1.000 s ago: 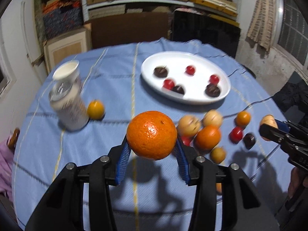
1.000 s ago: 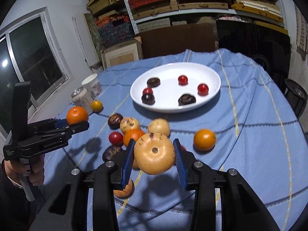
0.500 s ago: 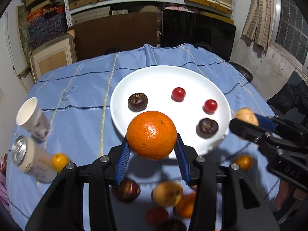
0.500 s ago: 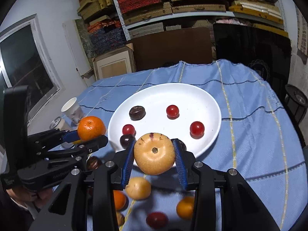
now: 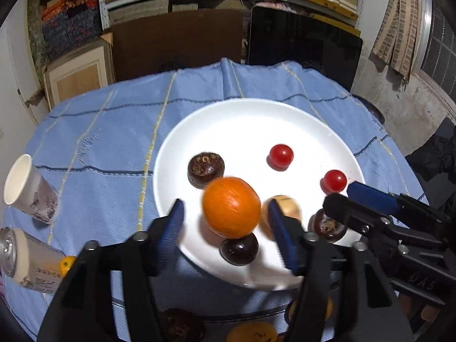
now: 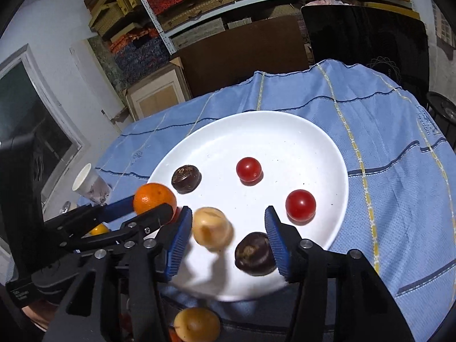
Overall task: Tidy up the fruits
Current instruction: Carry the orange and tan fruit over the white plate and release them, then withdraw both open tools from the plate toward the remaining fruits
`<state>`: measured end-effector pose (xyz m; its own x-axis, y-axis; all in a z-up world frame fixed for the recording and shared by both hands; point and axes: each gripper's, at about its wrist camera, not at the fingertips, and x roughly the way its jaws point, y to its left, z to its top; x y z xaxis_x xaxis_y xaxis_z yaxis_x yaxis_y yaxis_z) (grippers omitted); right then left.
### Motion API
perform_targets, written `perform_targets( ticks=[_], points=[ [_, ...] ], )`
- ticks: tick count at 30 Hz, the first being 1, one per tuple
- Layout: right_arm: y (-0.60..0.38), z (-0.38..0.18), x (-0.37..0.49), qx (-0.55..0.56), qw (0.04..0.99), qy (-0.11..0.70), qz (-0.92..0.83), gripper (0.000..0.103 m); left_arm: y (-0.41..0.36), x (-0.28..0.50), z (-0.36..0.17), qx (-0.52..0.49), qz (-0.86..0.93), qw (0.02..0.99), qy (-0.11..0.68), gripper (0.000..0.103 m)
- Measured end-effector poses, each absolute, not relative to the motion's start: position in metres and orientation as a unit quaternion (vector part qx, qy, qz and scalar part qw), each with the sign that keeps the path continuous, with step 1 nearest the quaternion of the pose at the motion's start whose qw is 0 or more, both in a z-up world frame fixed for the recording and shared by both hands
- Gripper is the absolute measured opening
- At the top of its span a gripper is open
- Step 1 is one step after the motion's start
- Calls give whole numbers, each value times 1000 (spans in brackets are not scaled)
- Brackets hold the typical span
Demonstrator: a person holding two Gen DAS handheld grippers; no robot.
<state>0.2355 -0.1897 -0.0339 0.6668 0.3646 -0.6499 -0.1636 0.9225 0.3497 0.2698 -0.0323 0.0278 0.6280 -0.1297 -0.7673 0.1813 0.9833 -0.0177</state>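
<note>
Fruit is dropping onto the plate (image 5: 256, 114): the left gripper (image 5: 225, 222), jaws just opened wide, has let go of the orange (image 5: 231, 207) near the plate's front edge; right of it the right gripper (image 6: 226, 238), also just opened, has freed the yellow fruit (image 6: 211, 228). Either may roll off the front rim.
</note>
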Motion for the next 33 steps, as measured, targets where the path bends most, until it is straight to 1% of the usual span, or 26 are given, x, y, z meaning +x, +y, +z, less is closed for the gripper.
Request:
perform_targets(
  ticks=[1,3,4,7,10,13,20,25,28,30,33],
  points=[
    [-191,-32,227,132,904,379,150,53,-31,263,33,36,-82,907,411,70],
    [-195,-29,212,134,904,374,156,55,-32,248,39,45,-86,912,399,71],
    [-196,-27,203,135,905,372,158,58,-31,242,41,48,-89,912,397,72],
    [-198,-21,178,127,910,361,159,61,-28,224,44,47,-90,912,397,74],
    [-200,-17,152,122,914,354,158,67,-22,207,43,46,-89,909,404,78],
    [-201,-14,127,127,917,343,160,69,-12,189,39,53,-73,910,405,78],
    [-196,-23,95,150,910,339,187,69,34,166,26,32,-26,907,419,78],
    [-185,-29,88,140,907,337,211,69,66,159,17,32,2,906,422,78],
    [-179,-34,86,135,902,342,226,69,81,161,13,45,10,909,414,78],
    [-178,-36,87,137,899,344,232,69,90,165,11,53,11,910,410,76],
    [-181,-40,89,147,895,347,237,69,99,176,6,57,15,908,415,75]
  ],
)
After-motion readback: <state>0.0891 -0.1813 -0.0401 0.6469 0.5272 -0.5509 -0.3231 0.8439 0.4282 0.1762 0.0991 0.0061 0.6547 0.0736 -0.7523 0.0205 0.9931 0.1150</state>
